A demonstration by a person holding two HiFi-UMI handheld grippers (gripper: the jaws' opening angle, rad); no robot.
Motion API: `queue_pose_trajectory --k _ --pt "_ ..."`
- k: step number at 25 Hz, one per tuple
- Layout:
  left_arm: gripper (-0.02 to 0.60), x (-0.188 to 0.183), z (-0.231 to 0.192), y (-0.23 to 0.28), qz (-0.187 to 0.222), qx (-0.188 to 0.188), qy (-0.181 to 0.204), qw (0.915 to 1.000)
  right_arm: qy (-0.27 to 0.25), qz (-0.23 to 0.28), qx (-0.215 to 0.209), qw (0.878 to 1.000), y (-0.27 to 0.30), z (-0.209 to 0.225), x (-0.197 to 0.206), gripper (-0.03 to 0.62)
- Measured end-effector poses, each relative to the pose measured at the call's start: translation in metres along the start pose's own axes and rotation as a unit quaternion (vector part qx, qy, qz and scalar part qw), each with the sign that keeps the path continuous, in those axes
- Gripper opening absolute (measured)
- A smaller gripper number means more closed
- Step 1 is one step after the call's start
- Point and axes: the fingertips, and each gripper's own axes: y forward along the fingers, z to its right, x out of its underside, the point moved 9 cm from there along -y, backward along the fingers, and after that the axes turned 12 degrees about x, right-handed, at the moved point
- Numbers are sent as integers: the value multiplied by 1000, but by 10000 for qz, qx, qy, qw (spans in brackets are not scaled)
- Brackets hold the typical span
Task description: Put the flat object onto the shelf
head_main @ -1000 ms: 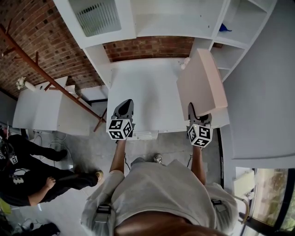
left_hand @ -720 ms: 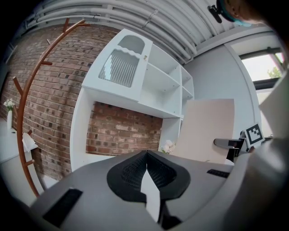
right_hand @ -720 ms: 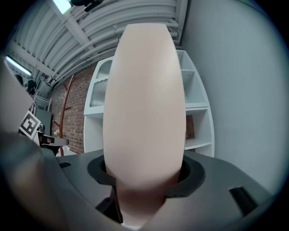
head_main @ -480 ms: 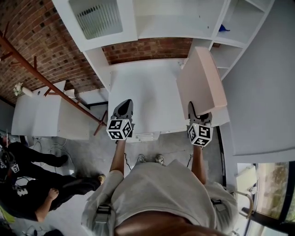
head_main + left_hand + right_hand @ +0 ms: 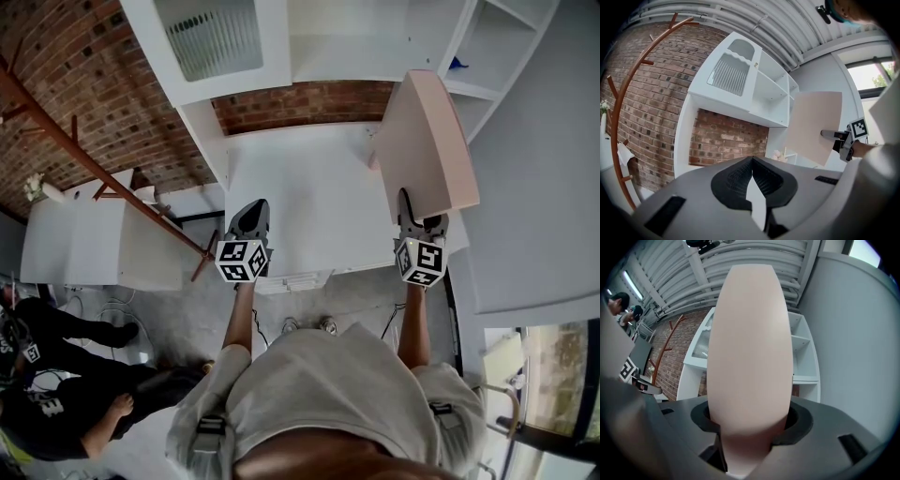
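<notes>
Overhead first, head view: white shelf unit [image 5: 328, 42] ahead of the person, with a brick-backed recess over its white counter [image 5: 305, 192]. Left gripper [image 5: 256, 208] sits over the front left part of that counter, in front of the shelf unit's recess, nothing on it. Right gripper [image 5: 407, 202] is at the counter's front right corner, pinching the lower edge of the flat pinkish-beige board [image 5: 427, 141]. Board stands on edge and reaches up in front of the shelf unit's right-hand open compartments; it lies on no shelf. Contact between its far edge and the unit cannot be judged from this angle. A small blue item [image 5: 455, 64] sits in one right-hand compartment. A brown coat rack [image 5: 89, 155] stands left of the shelf unit, against the brick wall [image 5: 84, 84]; a bystander [image 5: 56, 403] is further left on the floor. Left gripper view: jaws pressed together at the tips, nothing between them; the board appears at the shelf unit's right side, gripped from below by the other gripper. Right gripper view: both jaws clamp the board's near edge, and the board fills the middle, hiding most of the shelf unit.
</notes>
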Motion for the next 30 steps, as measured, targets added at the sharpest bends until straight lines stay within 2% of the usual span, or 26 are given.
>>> queue_pose_trajectory --k 6,10,14,18,22,26,28,30 --pt "15 -2 -14 -11 43 -21 -35 10000 -327 433 115 9985 13 -1 -38 276" --pt "15 -1 -21 -17 65 -32 -60 10000 -738 682 177 9948 20 -2 -60 278" --pt "15 -2 -27 -22 88 -66 -84 9999 -1388 873 245 9862 27 -5 -80 278" --pt "15 -1 -31 -25 101 -76 -98 9999 -2094 1031 310 9719 34 -10 -100 276" --pt "15 0 -32 -24 98 -67 -127 9998 -2996 1160 378 9462 45 -12 -112 278" --pt "15 1 -33 -23 99 -70 -138 9998 -3873 1349 361 9113 57 -18 -118 278" --pt "15 2 -34 -24 101 -86 -142 9998 -4385 1419 403 8865 64 -19 -119 278" --pt "15 2 -35 -25 106 -113 -149 9998 -4937 1516 434 8552 74 -19 -116 278"
